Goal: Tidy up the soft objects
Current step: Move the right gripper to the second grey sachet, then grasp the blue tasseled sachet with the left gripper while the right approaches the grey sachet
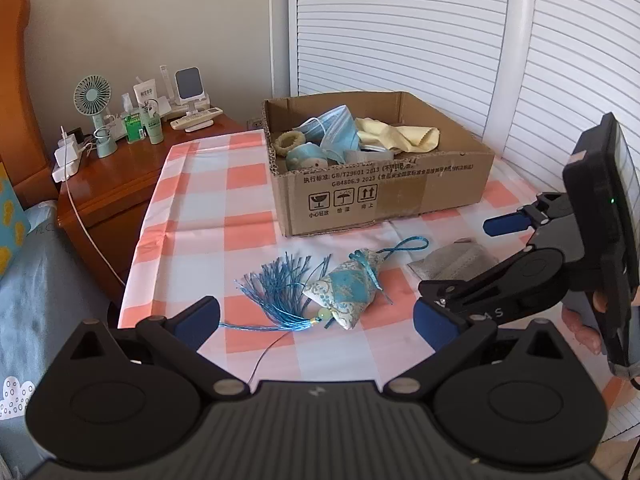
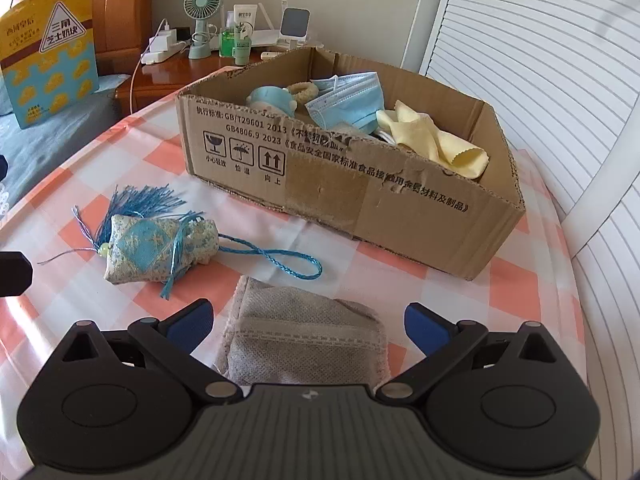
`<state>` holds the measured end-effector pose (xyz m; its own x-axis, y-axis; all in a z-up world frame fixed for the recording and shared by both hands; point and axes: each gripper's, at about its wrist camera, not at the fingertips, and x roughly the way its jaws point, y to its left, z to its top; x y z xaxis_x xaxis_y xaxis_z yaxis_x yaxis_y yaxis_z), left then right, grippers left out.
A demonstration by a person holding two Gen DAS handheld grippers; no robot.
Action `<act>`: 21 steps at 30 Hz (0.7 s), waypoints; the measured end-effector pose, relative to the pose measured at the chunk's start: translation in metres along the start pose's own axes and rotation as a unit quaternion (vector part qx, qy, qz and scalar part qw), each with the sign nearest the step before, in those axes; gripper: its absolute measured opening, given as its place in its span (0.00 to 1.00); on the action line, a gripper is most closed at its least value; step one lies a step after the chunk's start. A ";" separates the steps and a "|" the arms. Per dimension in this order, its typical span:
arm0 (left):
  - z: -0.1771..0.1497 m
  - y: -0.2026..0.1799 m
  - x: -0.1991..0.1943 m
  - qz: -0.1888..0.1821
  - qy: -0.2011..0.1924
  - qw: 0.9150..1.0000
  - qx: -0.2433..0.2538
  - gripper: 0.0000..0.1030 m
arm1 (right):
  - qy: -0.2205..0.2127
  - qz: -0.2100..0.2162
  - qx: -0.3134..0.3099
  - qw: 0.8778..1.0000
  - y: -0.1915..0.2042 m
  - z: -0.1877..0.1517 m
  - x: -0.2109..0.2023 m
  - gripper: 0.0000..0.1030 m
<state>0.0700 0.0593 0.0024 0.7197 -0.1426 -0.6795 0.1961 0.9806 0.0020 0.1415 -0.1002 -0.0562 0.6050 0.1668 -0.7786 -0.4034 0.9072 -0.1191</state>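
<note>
A blue brocade sachet (image 1: 347, 289) with a blue tassel (image 1: 280, 296) and loop cord lies on the checked tablecloth; it also shows in the right wrist view (image 2: 160, 250). My left gripper (image 1: 316, 320) is open, just before the sachet and tassel. A grey fabric pouch (image 2: 304, 340) lies flat between the open fingers of my right gripper (image 2: 306, 322); it also shows in the left wrist view (image 1: 454, 262). The right gripper (image 1: 460, 272) shows at the right in the left wrist view. A cardboard box (image 1: 384, 196) (image 2: 400, 216) behind holds face masks (image 2: 348, 104), a yellow cloth (image 2: 436, 140) and other soft items.
A wooden bedside cabinet (image 1: 112, 184) at the left carries a small fan (image 1: 94, 100), bottles, chargers and a phone stand. A bed edge (image 1: 48, 280) lies to the left with a printed bag (image 2: 48, 48). White louvred doors (image 1: 400, 28) stand behind the table.
</note>
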 end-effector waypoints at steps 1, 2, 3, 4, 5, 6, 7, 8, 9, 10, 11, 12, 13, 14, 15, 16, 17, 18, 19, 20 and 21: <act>0.000 0.000 0.001 -0.003 0.000 1.000 0.001 0.99 | 0.003 -0.003 0.000 1.000 0.001 -0.002 0.002 1.00; 0.000 -0.001 0.002 -0.006 0.000 1.000 0.002 0.99 | 0.005 -0.005 0.000 1.000 0.001 -0.004 0.004 1.00; 0.000 -0.001 0.003 -0.009 0.000 1.000 0.002 0.99 | 0.007 -0.009 -0.001 1.000 0.001 -0.006 0.005 1.00; 0.000 -0.001 0.005 -0.012 0.001 1.000 0.002 0.99 | 0.004 -0.012 0.000 1.000 -0.001 -0.008 0.005 1.00; 0.000 -0.002 0.006 -0.014 0.002 1.000 0.003 0.99 | 0.001 -0.011 0.003 1.000 -0.003 -0.010 0.004 1.00; 0.000 -0.002 0.007 -0.015 0.003 1.000 0.003 0.99 | 0.002 -0.011 0.008 1.000 -0.005 -0.011 0.004 1.00; 0.000 -0.004 0.009 -0.017 0.004 1.000 0.005 0.99 | 0.002 -0.012 0.014 1.000 -0.009 -0.011 0.004 1.00; 0.001 -0.004 0.010 -0.018 0.005 1.000 0.007 0.99 | 0.004 -0.015 0.018 1.000 -0.011 -0.012 0.003 1.00; 0.001 -0.005 0.012 -0.020 0.006 1.000 0.008 0.99 | 0.009 -0.022 0.021 1.000 -0.014 -0.014 0.004 1.00; 0.002 -0.006 0.014 -0.021 0.006 1.000 0.009 0.99 | 0.008 -0.023 0.025 0.999 -0.017 -0.016 0.003 1.00; 0.003 -0.007 0.017 -0.023 0.006 1.000 0.011 0.99 | 0.009 -0.020 0.030 0.999 -0.020 -0.019 0.003 1.00; 0.004 -0.008 0.019 -0.026 0.005 1.000 0.014 0.99 | 0.009 -0.013 0.037 0.999 -0.023 -0.021 0.002 1.00; 0.005 -0.009 0.023 -0.030 0.004 0.999 0.019 0.99 | 0.009 -0.006 0.044 0.999 -0.027 -0.023 0.002 1.00; 0.006 -0.010 0.027 -0.034 0.003 0.999 0.024 0.99 | 0.009 0.000 0.051 0.999 -0.029 -0.025 0.002 1.00; 0.007 -0.011 0.032 -0.036 0.002 0.999 0.029 0.99 | 0.010 0.006 0.061 0.998 -0.032 -0.027 0.003 1.00; 0.008 -0.012 0.038 -0.039 0.004 0.999 0.036 0.99 | 0.009 0.010 0.070 0.997 -0.034 -0.028 0.003 1.00; 0.009 -0.013 0.044 -0.043 0.006 0.998 0.042 0.99 | 0.006 0.011 0.071 0.997 -0.034 -0.029 0.003 1.00; 0.010 -0.013 0.051 -0.047 0.008 0.998 0.047 0.99 | 0.002 0.010 0.068 0.998 -0.033 -0.030 0.003 1.00; 0.010 -0.013 0.058 -0.051 0.009 0.997 0.052 0.99 | -0.001 0.009 0.068 0.998 -0.032 -0.031 0.002 1.00; 0.010 -0.013 0.065 -0.054 0.013 0.997 0.056 0.99 | -0.003 0.009 0.068 0.998 -0.032 -0.032 0.002 1.00; 0.011 -0.013 0.070 -0.056 0.018 0.996 0.062 0.99 | -0.004 0.010 0.067 0.998 -0.032 -0.032 0.002 1.00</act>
<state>0.1251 0.0347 -0.0372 0.6649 -0.2423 -0.7065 0.3552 0.9347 0.0138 0.1337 -0.1415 -0.0736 0.6037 0.1889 -0.7745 -0.3207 0.9470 -0.0190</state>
